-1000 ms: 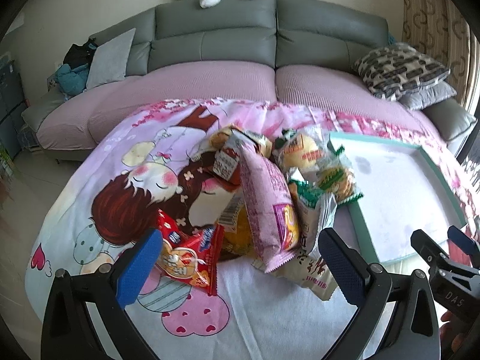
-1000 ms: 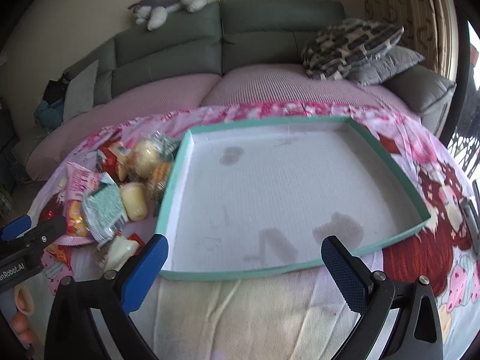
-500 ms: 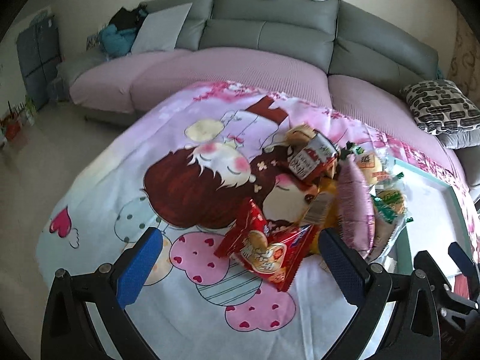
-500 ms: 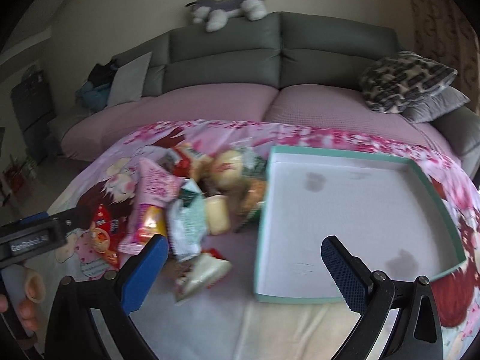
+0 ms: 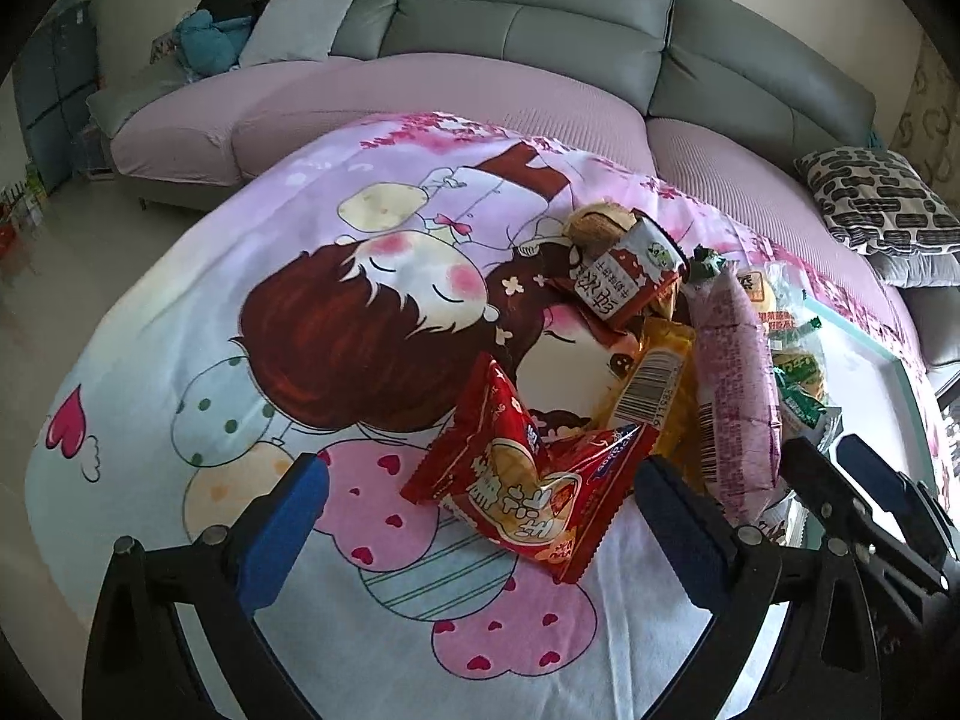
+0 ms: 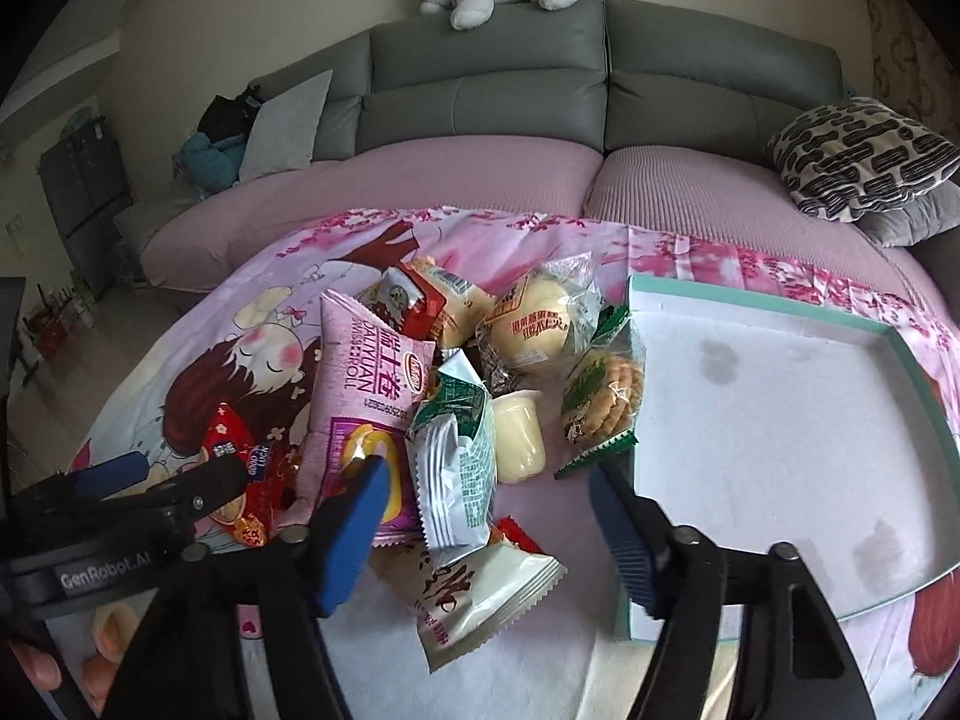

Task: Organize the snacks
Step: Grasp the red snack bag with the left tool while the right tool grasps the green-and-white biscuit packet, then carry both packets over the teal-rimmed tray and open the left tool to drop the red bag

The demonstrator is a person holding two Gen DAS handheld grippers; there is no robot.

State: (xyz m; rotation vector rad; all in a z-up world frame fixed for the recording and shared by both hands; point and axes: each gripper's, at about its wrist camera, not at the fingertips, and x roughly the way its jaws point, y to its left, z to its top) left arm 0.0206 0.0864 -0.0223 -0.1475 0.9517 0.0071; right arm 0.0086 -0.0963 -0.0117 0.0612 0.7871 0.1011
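Nothing is sorted yet: the snacks (image 6: 456, 396) lie heaped on the cloth (image 5: 180, 312) beside the empty tray (image 6: 780, 420), the left gripper (image 5: 480, 507) wide and empty, the right gripper (image 6: 489, 489) just narrowing, gripping nothing.

A cartoon-printed pink cloth (image 6: 252, 354) covers the surface, which stands just in front of a sofa. On the cloth lies a loose heap of packaged snacks: a red packet (image 5: 528, 498), a tall pink Swiss-roll bag (image 6: 366, 396), a green-and-white packet (image 6: 459, 456), a pale pudding cup (image 6: 517, 435), a wrapped round bun (image 6: 537, 330) and a clear bag of biscuits (image 6: 603, 402). Just beside the heap rests a shallow teal-rimmed tray (image 6: 780, 312) with a stained white floor.
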